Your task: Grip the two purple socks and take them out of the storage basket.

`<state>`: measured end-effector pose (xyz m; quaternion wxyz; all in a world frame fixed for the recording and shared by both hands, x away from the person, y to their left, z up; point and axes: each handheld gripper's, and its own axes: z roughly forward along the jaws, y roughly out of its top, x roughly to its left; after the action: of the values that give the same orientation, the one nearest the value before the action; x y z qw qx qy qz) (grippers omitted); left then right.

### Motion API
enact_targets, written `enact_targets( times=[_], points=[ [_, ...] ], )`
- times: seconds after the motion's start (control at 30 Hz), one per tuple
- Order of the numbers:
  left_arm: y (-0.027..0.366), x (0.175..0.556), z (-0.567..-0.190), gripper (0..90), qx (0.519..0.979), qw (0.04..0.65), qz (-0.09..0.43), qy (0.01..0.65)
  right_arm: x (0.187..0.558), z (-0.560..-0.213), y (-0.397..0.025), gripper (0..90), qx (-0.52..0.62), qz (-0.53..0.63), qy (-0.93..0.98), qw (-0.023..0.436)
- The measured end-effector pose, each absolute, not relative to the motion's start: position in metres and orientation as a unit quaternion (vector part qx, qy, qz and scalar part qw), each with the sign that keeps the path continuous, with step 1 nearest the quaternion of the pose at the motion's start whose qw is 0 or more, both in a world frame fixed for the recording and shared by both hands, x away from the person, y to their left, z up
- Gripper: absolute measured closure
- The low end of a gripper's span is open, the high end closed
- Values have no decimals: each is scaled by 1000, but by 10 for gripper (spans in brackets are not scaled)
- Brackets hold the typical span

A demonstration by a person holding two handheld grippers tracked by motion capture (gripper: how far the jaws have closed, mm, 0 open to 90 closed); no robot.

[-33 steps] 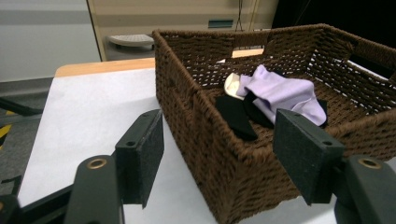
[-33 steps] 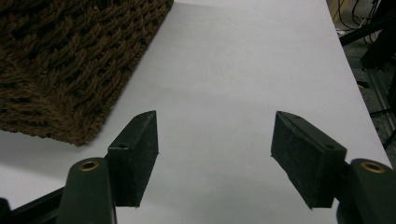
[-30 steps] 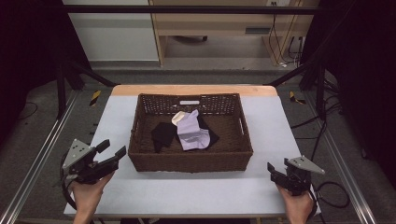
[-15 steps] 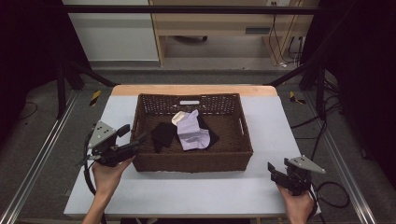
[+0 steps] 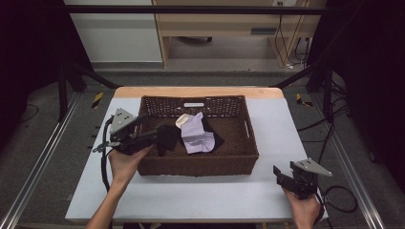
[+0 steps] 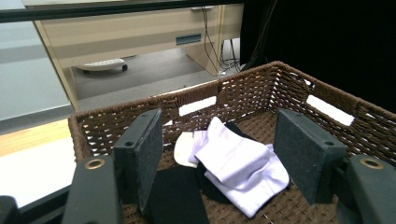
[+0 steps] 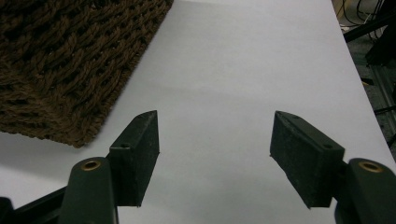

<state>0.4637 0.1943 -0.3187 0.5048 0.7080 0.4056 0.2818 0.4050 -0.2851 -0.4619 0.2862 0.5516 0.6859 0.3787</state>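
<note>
A brown wicker basket (image 5: 241,162) stands in the middle of the white table (image 5: 200,195). Inside lie a pale lilac sock (image 5: 198,138) with a cream toe, and black socks (image 5: 167,136) beside and under it. My left gripper (image 5: 150,134) reaches over the basket's left rim, open, with nothing between its jaws. In the left gripper view the lilac sock (image 6: 238,168) and a black sock (image 6: 180,198) lie just ahead of the gripper (image 6: 219,163). My right gripper (image 5: 281,175) rests open at the table's front right, over bare table (image 7: 219,93).
The basket's corner (image 7: 70,70) lies left of my right gripper. A wooden desk (image 5: 229,24) and cables stand on the floor beyond the table. Metal rails (image 5: 38,162) run along both sides of the table.
My left gripper has risen from the table's front left and moved right and forward, over the basket's left rim. The right gripper has stayed put.
</note>
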Motion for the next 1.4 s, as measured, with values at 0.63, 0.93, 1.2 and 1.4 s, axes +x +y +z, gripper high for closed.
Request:
enact_targets(
  times=[0.63, 0.93, 1.2, 1.4],
  points=[
    [157, 510, -326, 365, 734, 471, 287, 397, 407, -462, -285, 330, 554, 379, 685, 283],
    [135, 530, -337, 381, 754, 446, 277, 394, 407, -462, -285, 330, 553, 379, 686, 283],
    [116, 542, -356, 379, 780, 413, 265, 389, 407, -463, -286, 330, 553, 377, 687, 281],
    [106, 546, -370, 367, 807, 377, 259, 373, 407, -463, -286, 330, 553, 377, 688, 281]
  ],
)
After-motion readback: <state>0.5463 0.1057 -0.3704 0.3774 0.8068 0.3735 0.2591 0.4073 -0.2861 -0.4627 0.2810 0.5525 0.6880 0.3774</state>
